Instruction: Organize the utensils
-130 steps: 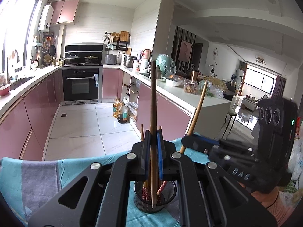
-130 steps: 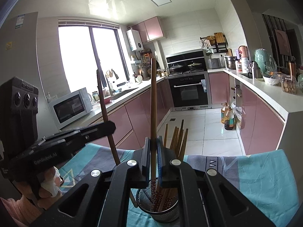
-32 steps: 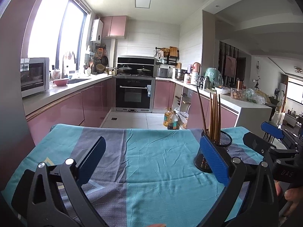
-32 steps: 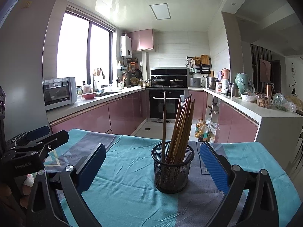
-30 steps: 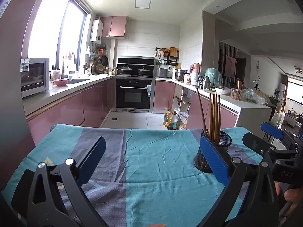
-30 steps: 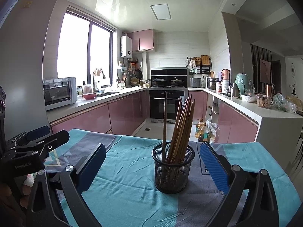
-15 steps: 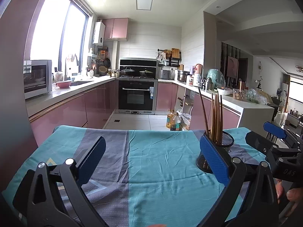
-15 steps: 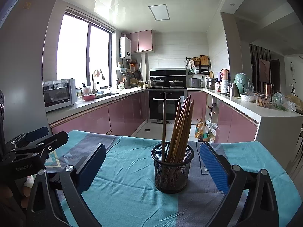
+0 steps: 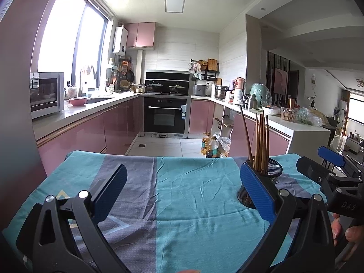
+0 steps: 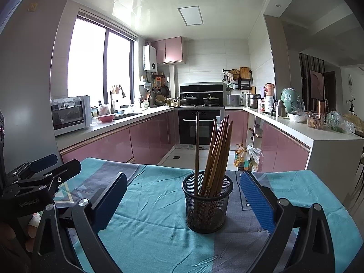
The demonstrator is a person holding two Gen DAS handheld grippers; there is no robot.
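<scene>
**Both grippers spread wide and empty, chopsticks standing in the mesh holder**

Nearest in the right wrist view, the right gripper (image 10: 183, 201) has its blue-padded fingers (image 10: 257, 201) set far apart with nothing between them but cloth and the holder beyond. The left gripper (image 9: 182, 193) is just as wide in its own view, gripping nothing (its right pad hides part of the holder's near side).

Both hover over a tablecloth (image 10: 150, 223) of teal and grey-purple bands. On it, a little beyond the right gripper and roughly centred between its fingers, stands the black wire-mesh holder (image 10: 207, 207), upright. Seen from the left wrist, the same holder (image 9: 273, 174) sits at the right of the table. A bundle of wooden chopsticks (image 10: 218, 157) leans to the right inside it, tips up, and one darker chopstick (image 10: 196, 150) stands nearly vertical at the left of the cup, apart from the bundle.

At the left edge of the right wrist view the left gripper's black body shows, well apart from the holder.

Farther off: pink kitchen cabinets (image 10: 147, 141) along the left wall, a microwave (image 10: 69, 113) on the counter, and a black built-in oven (image 10: 200, 125) at the far end with two pots above it
</scene>
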